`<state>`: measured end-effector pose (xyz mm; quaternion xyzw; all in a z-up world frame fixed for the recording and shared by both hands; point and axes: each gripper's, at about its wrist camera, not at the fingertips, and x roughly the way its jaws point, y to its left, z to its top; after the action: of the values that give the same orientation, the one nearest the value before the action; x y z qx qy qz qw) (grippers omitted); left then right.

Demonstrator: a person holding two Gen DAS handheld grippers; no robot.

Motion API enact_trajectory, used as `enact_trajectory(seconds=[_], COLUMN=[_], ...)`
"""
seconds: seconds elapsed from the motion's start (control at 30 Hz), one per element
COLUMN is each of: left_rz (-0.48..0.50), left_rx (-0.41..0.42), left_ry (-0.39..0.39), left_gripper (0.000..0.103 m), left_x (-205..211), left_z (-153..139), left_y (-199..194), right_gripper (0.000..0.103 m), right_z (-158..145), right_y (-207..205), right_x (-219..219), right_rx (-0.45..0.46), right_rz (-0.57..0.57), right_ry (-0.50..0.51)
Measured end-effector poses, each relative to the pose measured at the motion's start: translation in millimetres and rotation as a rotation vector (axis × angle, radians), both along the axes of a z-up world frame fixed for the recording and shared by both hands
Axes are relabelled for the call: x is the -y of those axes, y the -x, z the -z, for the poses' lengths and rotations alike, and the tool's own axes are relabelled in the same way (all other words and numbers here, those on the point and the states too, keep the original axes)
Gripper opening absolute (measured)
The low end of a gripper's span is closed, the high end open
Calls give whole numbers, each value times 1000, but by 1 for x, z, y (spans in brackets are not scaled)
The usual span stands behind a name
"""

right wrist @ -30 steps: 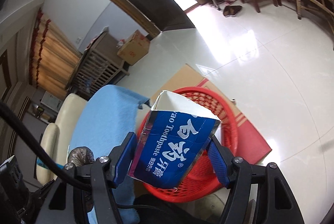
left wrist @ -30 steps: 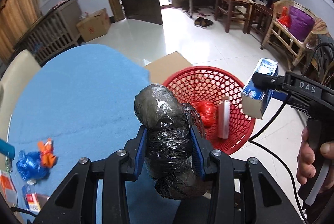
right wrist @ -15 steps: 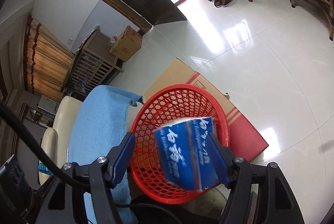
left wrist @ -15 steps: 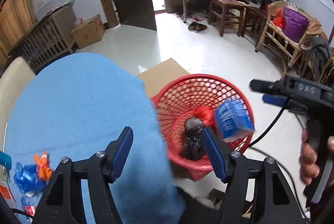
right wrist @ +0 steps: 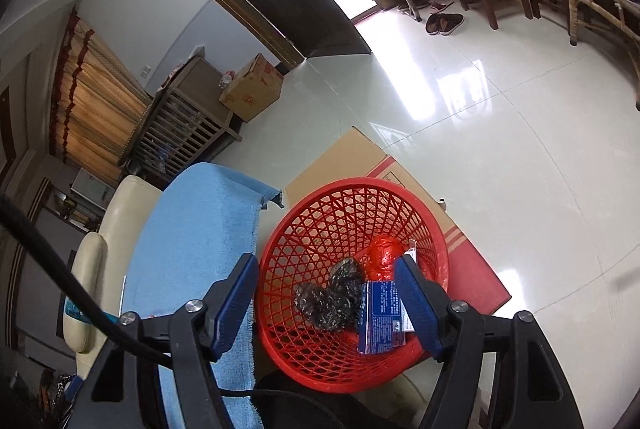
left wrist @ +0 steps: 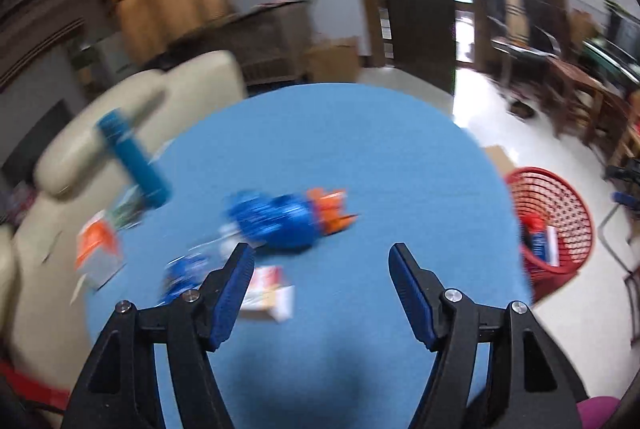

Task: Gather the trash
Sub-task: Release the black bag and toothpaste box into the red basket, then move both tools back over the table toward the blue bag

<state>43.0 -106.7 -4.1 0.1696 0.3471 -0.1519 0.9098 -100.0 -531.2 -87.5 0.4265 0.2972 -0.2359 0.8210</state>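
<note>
Trash is split between the tabletop and the red basket.

Left wrist view: the left gripper (left wrist: 320,269) has its jaws standing apart with nothing between them, having just been opening. It faces the blue tabletop (left wrist: 360,149), and the picture is smeared. At about 11 o'clock of the jaws lies one crumpled blue wrapper (left wrist: 276,219) with one orange scrap (left wrist: 332,209) touching its 3 o'clock end. One white and red carton (left wrist: 268,293) lies at 9 o'clock, just beside the left finger, and one smaller blue scrap (left wrist: 184,273) farther out that way. One orange and white box (left wrist: 96,249) and one blue cylinder (left wrist: 134,159) sit near the 10 o'clock rim. The red basket (left wrist: 560,205) stands on the floor at 3 o'clock, well apart. The risk here, as I judge it: closing on the wrapper could catch only its loose skin, or drag the orange scrap along and drop it short of the basket.

Right wrist view: the right gripper (right wrist: 326,291) hangs over the basket (right wrist: 320,229) with jaws apart and empty. Inside lie one black plastic bundle (right wrist: 328,301), one red bag (right wrist: 382,255) at 1 o'clock of it, and one blue toothpaste box (right wrist: 380,317) at 3 o'clock, close behind the right finger. Dipping lower could snag the mesh rim and tip the light basket.
</note>
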Motion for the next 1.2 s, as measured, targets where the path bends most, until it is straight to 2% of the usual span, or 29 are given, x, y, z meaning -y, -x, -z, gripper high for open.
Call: enact_trajectory(seconds=[0.27,0.43,0.63,0.93,1.2], left_rz=[-113,-164,-224,-266,-271], left_rx=[119,166,174,176,139], left_ry=[0,46,115,150,154], left_gripper=[72,73,74,74,74], left_x=[-60,-98,-140,-166,-168], left_z=[-21,-31,-30,-28,-17], left_y=[22,28,41,47,39], right_gripper=[74,74,74,74,74], right_z=[-45,-80,-110,-121,-114], right_y=[1,8,8,-26,-47], right_x=[-14,-24,-44,-88,-113], right_rx=[18,44,64,65,48], right_rz=[-9,-4,-22,-136,-207], right_ry=[116,177,223,259,274])
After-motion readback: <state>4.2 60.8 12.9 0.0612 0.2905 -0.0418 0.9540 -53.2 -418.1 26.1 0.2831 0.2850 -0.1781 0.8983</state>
